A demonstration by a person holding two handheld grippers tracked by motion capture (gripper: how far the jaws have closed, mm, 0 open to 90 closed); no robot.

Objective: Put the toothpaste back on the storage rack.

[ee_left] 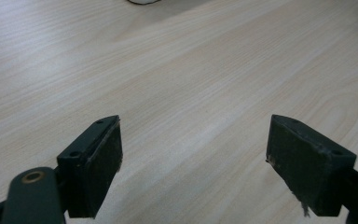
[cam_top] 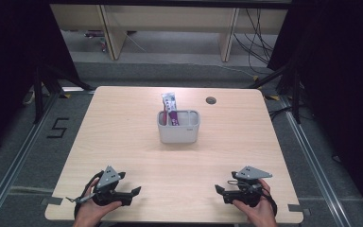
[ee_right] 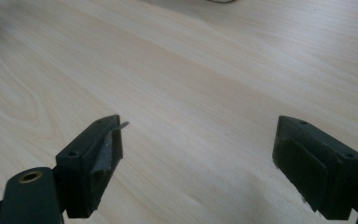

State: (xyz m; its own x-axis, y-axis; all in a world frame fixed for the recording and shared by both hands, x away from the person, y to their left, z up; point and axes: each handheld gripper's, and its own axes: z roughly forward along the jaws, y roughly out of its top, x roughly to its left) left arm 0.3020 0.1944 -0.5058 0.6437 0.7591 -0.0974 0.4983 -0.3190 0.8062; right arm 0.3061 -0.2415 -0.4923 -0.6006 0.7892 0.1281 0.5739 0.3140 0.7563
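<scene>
A grey rectangular holder [cam_top: 178,126] stands in the middle of the light wooden table [cam_top: 123,123], with a white and purple tube [cam_top: 171,109] leaning upright in it. My left gripper [cam_top: 134,191] rests near the front left edge, held in a hand, jaws open over bare wood. In the left gripper view its gripper [ee_left: 193,163] has nothing between the pads. My right gripper [cam_top: 217,189] lies near the front right edge, open and pointing toward the left one. The right gripper [ee_right: 196,163] is seen with wide jaws and only tabletop between them.
A round cable hole [cam_top: 211,100] sits in the table's far right part. Beyond the far edge are wooden furniture legs [cam_top: 111,33] and loose cables [cam_top: 257,42] on the floor. Dark curtains stand on both sides.
</scene>
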